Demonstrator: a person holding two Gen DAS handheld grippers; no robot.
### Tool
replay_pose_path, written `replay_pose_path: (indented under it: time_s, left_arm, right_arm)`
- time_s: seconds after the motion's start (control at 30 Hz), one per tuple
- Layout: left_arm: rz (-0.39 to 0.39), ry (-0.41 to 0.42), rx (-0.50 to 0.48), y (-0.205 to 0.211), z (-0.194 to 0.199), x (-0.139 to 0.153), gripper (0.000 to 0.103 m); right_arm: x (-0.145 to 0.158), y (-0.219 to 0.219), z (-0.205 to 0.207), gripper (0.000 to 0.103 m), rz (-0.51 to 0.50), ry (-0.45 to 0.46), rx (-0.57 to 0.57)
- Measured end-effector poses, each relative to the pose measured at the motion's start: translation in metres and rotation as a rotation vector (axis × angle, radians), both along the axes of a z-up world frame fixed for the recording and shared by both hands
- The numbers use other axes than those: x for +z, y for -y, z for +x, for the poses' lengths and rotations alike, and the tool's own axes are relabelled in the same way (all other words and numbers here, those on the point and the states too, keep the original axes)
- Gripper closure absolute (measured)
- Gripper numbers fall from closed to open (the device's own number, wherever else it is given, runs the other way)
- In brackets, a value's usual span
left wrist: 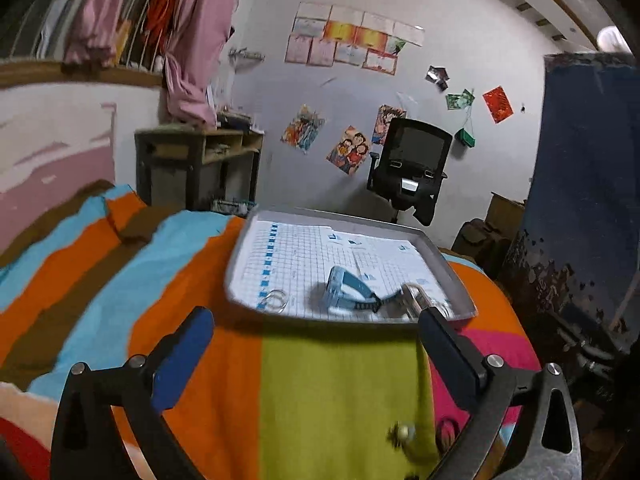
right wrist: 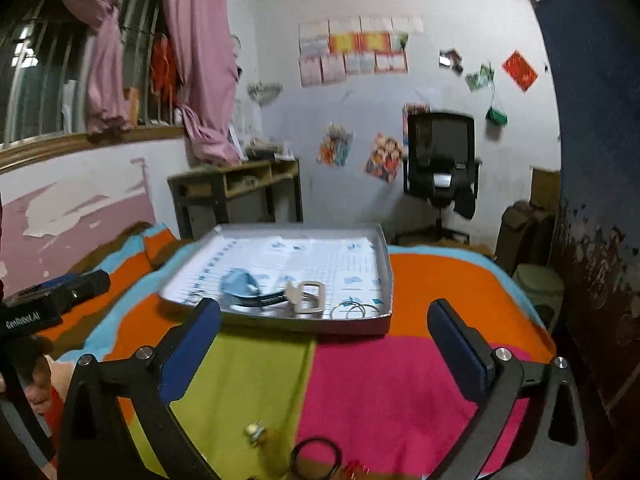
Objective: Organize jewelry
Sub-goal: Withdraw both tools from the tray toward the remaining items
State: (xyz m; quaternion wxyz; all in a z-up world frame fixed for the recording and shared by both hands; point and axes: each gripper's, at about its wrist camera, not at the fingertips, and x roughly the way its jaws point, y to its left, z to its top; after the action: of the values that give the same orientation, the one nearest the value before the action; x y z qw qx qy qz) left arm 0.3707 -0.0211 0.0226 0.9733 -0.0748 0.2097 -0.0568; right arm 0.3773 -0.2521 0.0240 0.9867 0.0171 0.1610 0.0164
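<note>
A pale blue watch point(right wrist: 240, 284) lies on its side in a shallow grey tray point(right wrist: 384, 276) lined with gridded paper, its dark strap point(right wrist: 270, 301) trailing toward a beige buckle-shaped piece point(right wrist: 308, 298). Thin metal rings point(right wrist: 354, 311) sit just beside that piece, near the tray's front corner; another ring point(left wrist: 276, 300) rests at the opposite front corner. On the striped bed cover point(right wrist: 380, 392), in front of the tray, are a small gold-coloured trinket point(right wrist: 256, 430) and a black loop point(right wrist: 316, 458), too blurred to name more closely.

The watch looks light, its strap pliable; I'd take it by the stiff case. The rings seem thin and slippery, hard to pinch flat.

The left tool point(left wrist: 316, 326) and the right tool point(right wrist: 324, 318) both hover short of the tray, spread wide, holding nothing.
</note>
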Motion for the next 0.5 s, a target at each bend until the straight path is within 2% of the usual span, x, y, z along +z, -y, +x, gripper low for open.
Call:
replay_pose_path:
  time_s: [0.17, 0.27, 0.5]
  left_arm:
    - [0.014, -0.005, 0.011, -0.006, -0.062, 0.004, 0.000]
    - [0.035, -0.030, 0.042, -0.007, -0.094, 0.004, 0.000]
    - [0.054, -0.101, 0.099, -0.017, -0.156, -0.019, 0.000]
  right_arm:
    - [0.006, -0.013, -0.077, 0.001, 0.004, 0.054, -0.026]
    - [0.002, -0.017, -0.114, 0.001, -0.003, 0.038, -0.062]
    - [-0.021, -0.009, -0.180, 0.001, 0.067, -0.029, -0.152]
